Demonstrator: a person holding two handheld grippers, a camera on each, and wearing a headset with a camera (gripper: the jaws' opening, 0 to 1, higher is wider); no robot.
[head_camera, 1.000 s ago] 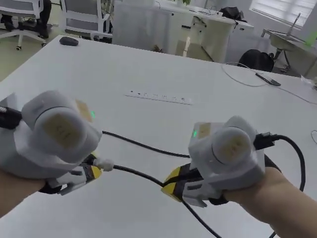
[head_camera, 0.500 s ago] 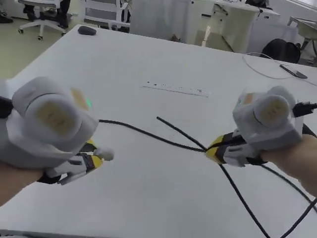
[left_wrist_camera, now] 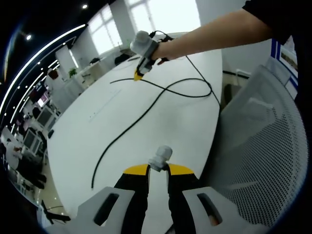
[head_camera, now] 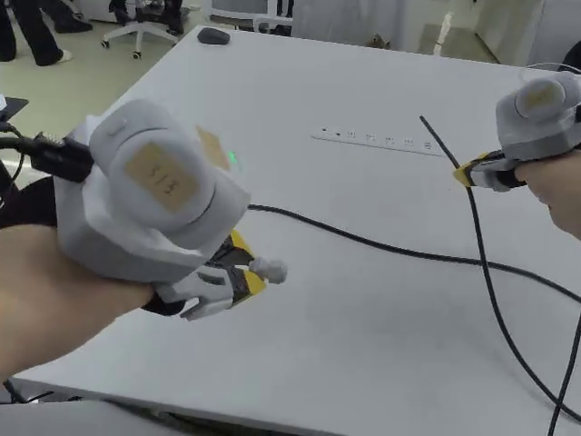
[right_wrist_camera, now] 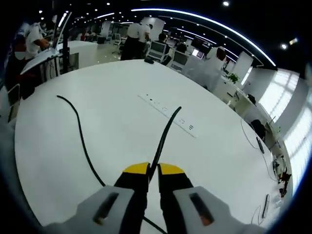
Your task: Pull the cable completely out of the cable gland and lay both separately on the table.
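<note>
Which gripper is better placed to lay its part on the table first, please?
Probably the left gripper: it holds the gland low over the table, clear of the cable. The right gripper holds the cable near its end, apparently raised and farther out.

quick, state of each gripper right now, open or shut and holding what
Left gripper: shut on the small white plastic cable gland.
Right gripper: shut on the thin black cable.
</note>
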